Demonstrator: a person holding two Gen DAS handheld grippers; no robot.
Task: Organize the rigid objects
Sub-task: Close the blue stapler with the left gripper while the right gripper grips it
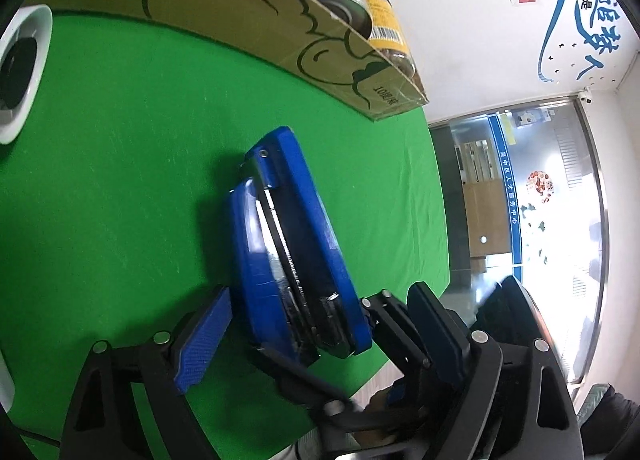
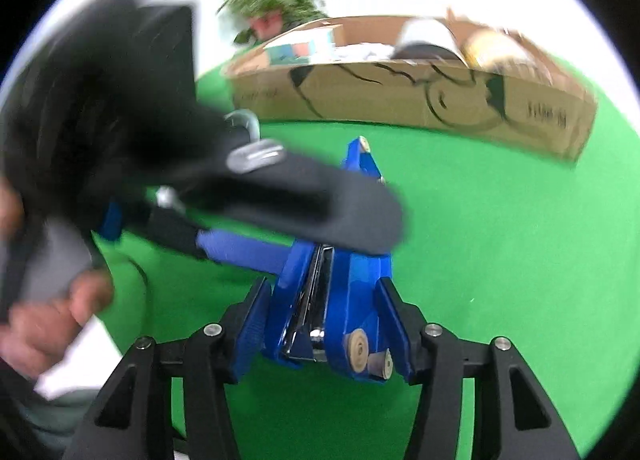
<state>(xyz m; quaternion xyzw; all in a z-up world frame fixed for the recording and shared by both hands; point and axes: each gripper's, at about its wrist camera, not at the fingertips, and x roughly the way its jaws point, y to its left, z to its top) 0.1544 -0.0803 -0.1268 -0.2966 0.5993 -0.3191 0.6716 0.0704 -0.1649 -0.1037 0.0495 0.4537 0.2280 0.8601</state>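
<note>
Right wrist view: right tongs (image 2: 324, 324) clamped on blue stapler (image 2: 328, 284), long axis pointing ahead toward cardboard box (image 2: 400, 100) across green worktop (image 2: 500, 240). Left tongs (image 1: 320, 336) spread wide, flanking stapler's rear end, not pinching. Right nearer; box lies straight ahead.

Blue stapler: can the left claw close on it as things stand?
Probably yes. The blue stapler lies between the left claw's open fingers, though the right claw already holds its end.
</note>
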